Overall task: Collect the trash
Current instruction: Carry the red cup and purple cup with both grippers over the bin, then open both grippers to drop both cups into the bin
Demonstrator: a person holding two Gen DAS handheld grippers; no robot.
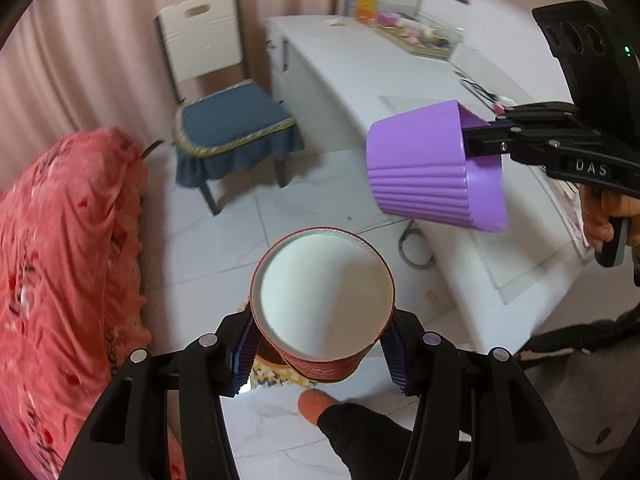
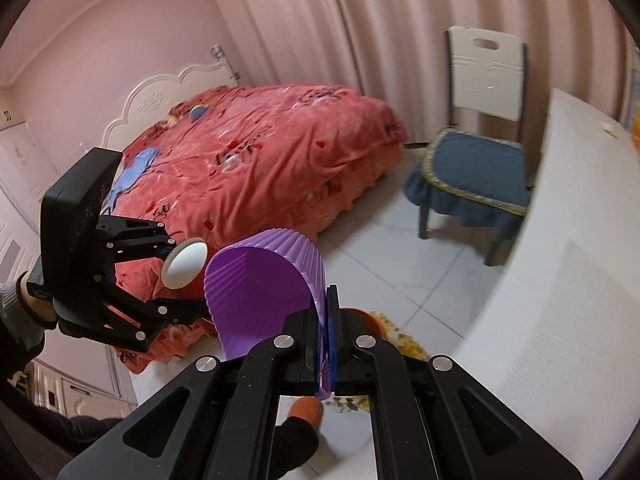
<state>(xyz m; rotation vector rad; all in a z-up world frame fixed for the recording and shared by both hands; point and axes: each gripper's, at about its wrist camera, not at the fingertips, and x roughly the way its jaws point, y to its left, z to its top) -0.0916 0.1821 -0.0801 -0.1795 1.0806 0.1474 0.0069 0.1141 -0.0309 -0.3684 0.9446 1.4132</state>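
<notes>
**Both grippers loaded, carried over bedroom floor**

Purple ribbed bin (image 1: 432, 164): right gripper (image 2: 328, 344) clenched on its rim wall, held in the air beside the white desk (image 1: 360, 64). Looks light and flexible.

Paper cup (image 1: 324, 300): left gripper (image 1: 320, 350) clamps its sides. Thin and crushable, so grip gently below the rim.

Landmark = chair (image 1: 228, 120). Bed (image 1: 68, 248) to its left, desk (image 1: 360, 80) to its right, curtain (image 1: 92, 40) behind. Cup (image 1: 324, 300) held over floor in front of chair; bin (image 1: 432, 168) held front-right, by desk edge.
</notes>
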